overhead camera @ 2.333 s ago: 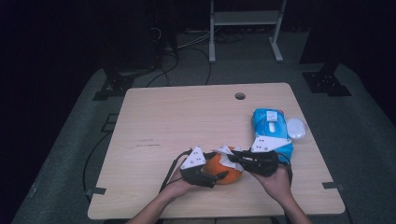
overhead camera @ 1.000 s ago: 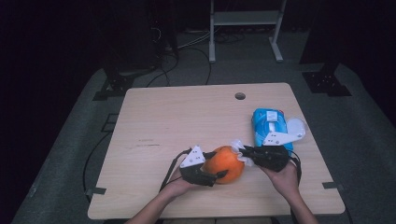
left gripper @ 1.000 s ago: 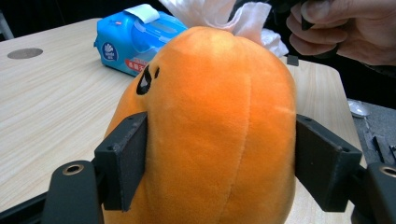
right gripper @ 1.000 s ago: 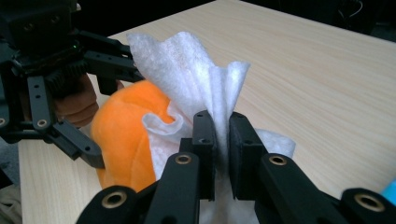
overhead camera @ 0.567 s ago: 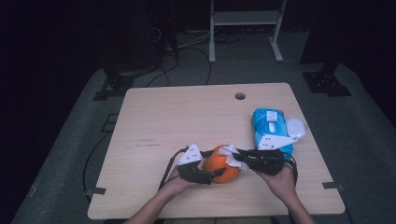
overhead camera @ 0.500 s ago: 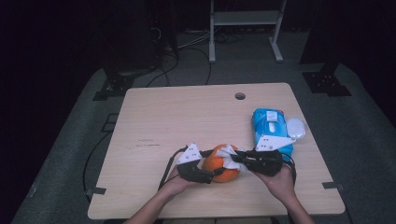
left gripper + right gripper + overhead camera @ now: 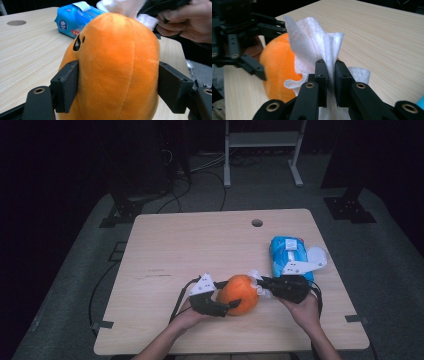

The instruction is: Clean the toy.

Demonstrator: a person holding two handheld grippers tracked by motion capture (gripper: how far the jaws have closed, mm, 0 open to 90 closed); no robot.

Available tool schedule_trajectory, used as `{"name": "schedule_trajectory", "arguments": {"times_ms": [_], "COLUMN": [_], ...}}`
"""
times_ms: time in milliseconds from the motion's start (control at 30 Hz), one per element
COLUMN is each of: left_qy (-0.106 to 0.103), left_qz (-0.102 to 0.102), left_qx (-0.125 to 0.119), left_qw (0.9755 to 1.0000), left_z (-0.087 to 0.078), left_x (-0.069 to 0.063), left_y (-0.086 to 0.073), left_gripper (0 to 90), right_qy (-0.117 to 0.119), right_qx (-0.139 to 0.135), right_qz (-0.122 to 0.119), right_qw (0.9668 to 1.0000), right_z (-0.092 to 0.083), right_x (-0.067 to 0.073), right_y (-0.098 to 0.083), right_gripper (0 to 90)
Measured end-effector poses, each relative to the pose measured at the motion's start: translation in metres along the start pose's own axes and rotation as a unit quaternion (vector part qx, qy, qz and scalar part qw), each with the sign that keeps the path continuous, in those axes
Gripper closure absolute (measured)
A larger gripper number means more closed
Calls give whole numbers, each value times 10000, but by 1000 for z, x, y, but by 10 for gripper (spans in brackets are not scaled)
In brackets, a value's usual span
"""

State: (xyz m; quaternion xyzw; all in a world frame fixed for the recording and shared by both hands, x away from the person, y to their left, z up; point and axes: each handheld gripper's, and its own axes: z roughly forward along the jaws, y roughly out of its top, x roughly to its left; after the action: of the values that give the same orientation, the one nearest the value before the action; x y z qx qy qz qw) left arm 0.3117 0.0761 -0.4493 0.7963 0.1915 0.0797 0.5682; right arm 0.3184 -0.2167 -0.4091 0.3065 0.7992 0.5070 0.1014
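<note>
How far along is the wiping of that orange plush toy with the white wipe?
Done: a white wipe is out of the blue wipe pack and pinched in the right gripper; the left gripper clamps the orange plush toy at both sides. In hand: the wipe lies against the toy's side near the right gripper. Left: how much has been wiped cannot be told, and toy and wipe are yet to be put down.
</note>
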Motion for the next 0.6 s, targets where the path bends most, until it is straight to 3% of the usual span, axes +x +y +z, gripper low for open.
{"name": "schedule_trajectory", "arguments": {"times_ms": [200, 367, 600], "left_qy": [-46, -55, -55], "left_qz": [218, 213, 191], "left_qx": [66, 72, 40], "left_qw": [9997, 9997, 9998], "left_z": [2, 1, 2], "left_x": [-6, -5, -5], "left_y": [1, 1, 0], "left_gripper": [247, 247, 247], "right_qy": [-25, 65, 239], "right_qx": [26, -6, -152], "right_qz": [123, 203, 11], "right_qw": [9999, 9998, 9996], "right_z": [4, 6, 2], "right_x": [-7, -8, 7], "right_y": [-2, -2, 9], "right_gripper": [813, 814, 815]}}
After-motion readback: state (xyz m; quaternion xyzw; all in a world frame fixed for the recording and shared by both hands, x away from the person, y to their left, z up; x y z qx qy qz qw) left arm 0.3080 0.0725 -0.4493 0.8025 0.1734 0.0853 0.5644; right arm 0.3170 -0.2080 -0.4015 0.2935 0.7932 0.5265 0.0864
